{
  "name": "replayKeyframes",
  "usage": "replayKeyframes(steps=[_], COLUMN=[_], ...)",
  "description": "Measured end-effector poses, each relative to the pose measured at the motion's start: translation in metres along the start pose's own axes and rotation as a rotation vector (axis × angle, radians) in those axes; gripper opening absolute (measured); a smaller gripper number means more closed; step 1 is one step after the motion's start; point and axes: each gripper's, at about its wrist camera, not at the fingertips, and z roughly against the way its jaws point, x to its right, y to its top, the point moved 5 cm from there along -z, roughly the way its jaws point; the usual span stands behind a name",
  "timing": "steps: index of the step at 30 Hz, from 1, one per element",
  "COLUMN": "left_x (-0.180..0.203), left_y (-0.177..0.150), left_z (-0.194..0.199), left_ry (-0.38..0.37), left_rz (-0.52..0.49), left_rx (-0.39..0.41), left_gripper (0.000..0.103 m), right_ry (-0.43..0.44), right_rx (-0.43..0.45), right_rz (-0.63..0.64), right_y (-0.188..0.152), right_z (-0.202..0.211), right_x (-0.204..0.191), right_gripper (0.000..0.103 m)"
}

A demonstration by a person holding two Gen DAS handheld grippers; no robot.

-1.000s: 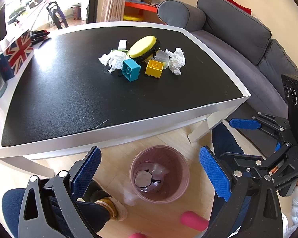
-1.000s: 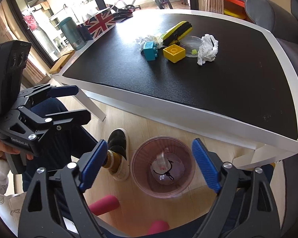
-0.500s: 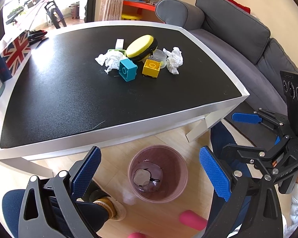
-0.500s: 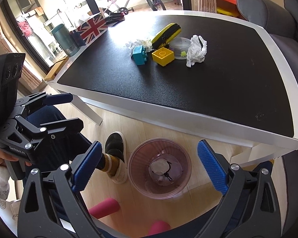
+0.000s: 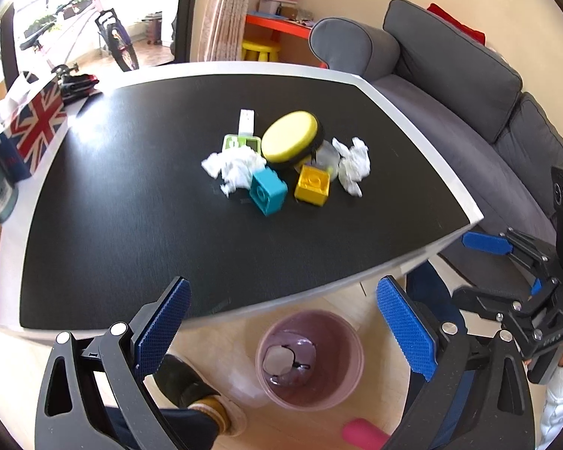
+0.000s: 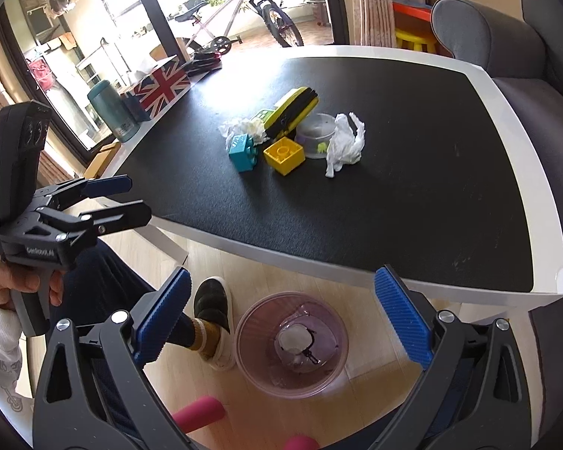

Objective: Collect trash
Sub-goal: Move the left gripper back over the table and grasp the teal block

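Note:
Two crumpled white tissues lie on the black table top: one (image 5: pixel 233 168) left of the toys, one (image 5: pixel 353 165) right of them; the right one also shows in the right wrist view (image 6: pixel 344 143). A pink bin (image 5: pixel 309 360) stands on the floor below the table's near edge, with trash inside; it also shows in the right wrist view (image 6: pixel 291 344). My left gripper (image 5: pixel 281 332) is open and empty above the bin. My right gripper (image 6: pixel 281 318) is open and empty above the bin too.
A teal block (image 5: pixel 267 192), a yellow block (image 5: pixel 312 185), a yellow case (image 5: pixel 290 138) and a clear lid sit between the tissues. A Union Jack box (image 5: pixel 37 123) stands at the far left. A grey sofa (image 5: pixel 469 86) is at the right. A foot (image 6: pixel 211 318) is beside the bin.
Both grippers have lifted and tilted towards the table, so the table top fills more of each view. Both stay open and empty. Nothing on the table has moved.

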Motion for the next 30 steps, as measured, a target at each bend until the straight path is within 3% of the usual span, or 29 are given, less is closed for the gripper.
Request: replayKeyframes(steps=[12, 23, 25, 29, 30], left_x=[-0.016, -0.032, -0.032, -0.031, -0.031], left_y=[0.053, 0.06, 0.059, 0.06, 0.06], left_z=[-0.041, -0.093, -0.097, -0.102, -0.102], left_ry=[0.014, 0.024, 0.02, 0.008, 0.008], left_rz=[0.056, 0.171, 0.179, 0.195, 0.195], left_rx=[-0.032, -0.092, -0.098, -0.103, -0.1], left_gripper=[0.095, 0.094, 0.079, 0.064, 0.056], right_ry=[0.002, -0.001, -0.002, 0.001, 0.001], right_rx=[0.006, -0.011, -0.014, -0.02, -0.021], right_rz=[-0.01, -0.032, -0.034, -0.037, -0.038], right_y=[0.015, 0.011, 0.01, 0.01, 0.01], right_z=[-0.01, -0.018, -0.02, -0.023, -0.024], right_x=[0.007, 0.018, 0.02, 0.022, 0.022], right_gripper=[0.097, 0.097, 0.097, 0.097, 0.097])
